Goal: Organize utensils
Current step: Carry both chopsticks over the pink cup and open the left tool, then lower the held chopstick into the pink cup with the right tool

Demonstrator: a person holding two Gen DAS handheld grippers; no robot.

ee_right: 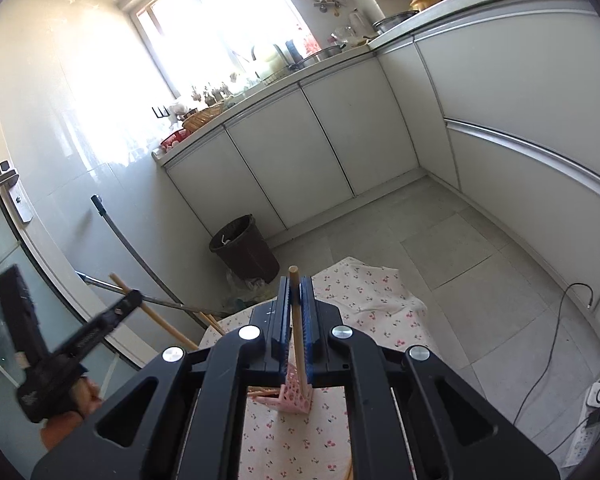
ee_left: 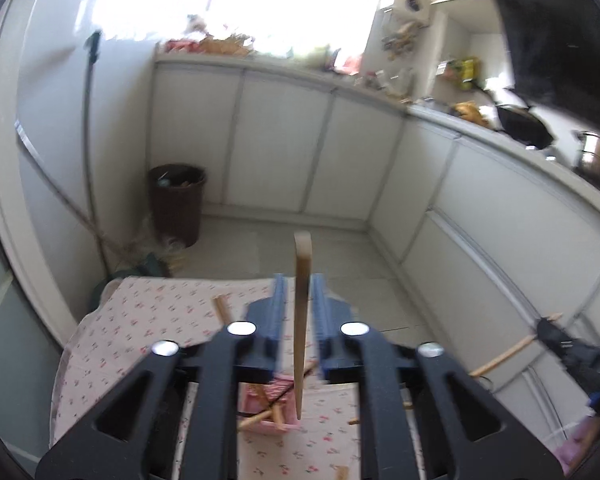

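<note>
My left gripper [ee_left: 300,284] is shut on a flat wooden spatula [ee_left: 302,312], held upright with its lower end over a pink perforated utensil holder [ee_left: 274,408] on the floral-cloth table [ee_left: 148,320]. The holder has wooden utensils in it. My right gripper [ee_right: 298,288] is shut on a round wooden stick [ee_right: 296,320] whose lower end reaches down to the pink holder [ee_right: 296,398]. The right gripper with its stick also shows at the right edge of the left wrist view [ee_left: 556,332]. The left gripper appears at the left of the right wrist view [ee_right: 128,304].
A brown waste bin [ee_right: 246,250] stands on the floor by the white cabinets [ee_right: 320,152]. A mop handle [ee_right: 128,244] leans on the left wall. A cable and power strip [ee_right: 588,432] lie on the floor at right. The counter holds pots and clutter.
</note>
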